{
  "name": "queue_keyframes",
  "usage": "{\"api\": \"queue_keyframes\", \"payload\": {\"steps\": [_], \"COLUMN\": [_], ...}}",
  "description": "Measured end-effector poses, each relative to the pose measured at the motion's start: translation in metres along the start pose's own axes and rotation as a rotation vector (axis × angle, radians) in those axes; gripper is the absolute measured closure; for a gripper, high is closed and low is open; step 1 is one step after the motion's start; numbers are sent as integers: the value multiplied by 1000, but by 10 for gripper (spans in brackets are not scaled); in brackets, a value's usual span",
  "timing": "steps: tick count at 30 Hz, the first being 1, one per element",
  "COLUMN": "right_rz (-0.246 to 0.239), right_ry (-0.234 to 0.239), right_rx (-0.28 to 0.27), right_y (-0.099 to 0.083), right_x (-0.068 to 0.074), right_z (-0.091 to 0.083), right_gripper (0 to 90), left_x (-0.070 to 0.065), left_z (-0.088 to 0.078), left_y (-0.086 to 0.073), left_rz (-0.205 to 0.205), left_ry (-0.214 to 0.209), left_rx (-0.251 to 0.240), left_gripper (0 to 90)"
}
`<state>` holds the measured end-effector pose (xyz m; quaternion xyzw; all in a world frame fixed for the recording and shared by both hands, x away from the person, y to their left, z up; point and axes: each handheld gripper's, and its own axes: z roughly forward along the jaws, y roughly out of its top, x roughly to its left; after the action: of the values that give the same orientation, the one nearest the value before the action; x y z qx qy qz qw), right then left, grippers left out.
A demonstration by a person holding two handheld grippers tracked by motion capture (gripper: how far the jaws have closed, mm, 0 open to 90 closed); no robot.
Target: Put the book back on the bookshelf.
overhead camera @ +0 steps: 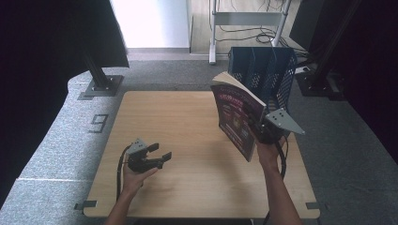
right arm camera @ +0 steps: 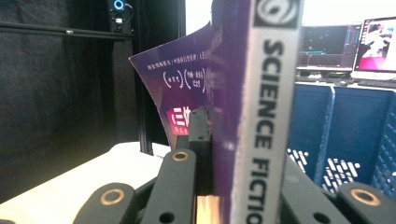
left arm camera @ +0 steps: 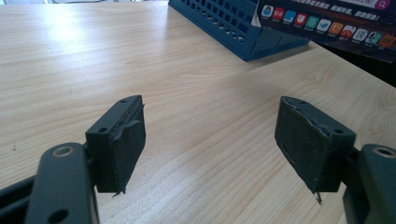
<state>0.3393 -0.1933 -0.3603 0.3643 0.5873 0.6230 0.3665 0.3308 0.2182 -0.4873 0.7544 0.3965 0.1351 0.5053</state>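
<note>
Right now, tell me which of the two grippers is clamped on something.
The right gripper: its jaws pinch the purple book, held upright above the table. The left gripper rests open, holding nothing.

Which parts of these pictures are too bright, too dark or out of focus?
High view: the doorway is washed out and the left side is nearly black. Left gripper view: glare whitens the table. Right gripper view: the book is slightly soft and the monitors blurred.

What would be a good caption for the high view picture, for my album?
Right gripper lifts a purple book before the blue file rack; left gripper waits open.
</note>
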Motion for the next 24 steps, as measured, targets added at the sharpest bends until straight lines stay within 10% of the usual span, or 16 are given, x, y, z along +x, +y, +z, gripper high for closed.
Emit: {"api": "queue_keyframes", "payload": {"steps": [24], "right_rz": [11], "right_ry": [-86], "right_rx": [-25], "right_y": [12], "right_x": [-24], "right_z": [-11], "right_gripper": [816], "left_x": [0], "left_z": [-1], "left_y": [0], "left_rz": [1], "left_ry": [0], "left_rx": [-3], "left_gripper": [246]}}
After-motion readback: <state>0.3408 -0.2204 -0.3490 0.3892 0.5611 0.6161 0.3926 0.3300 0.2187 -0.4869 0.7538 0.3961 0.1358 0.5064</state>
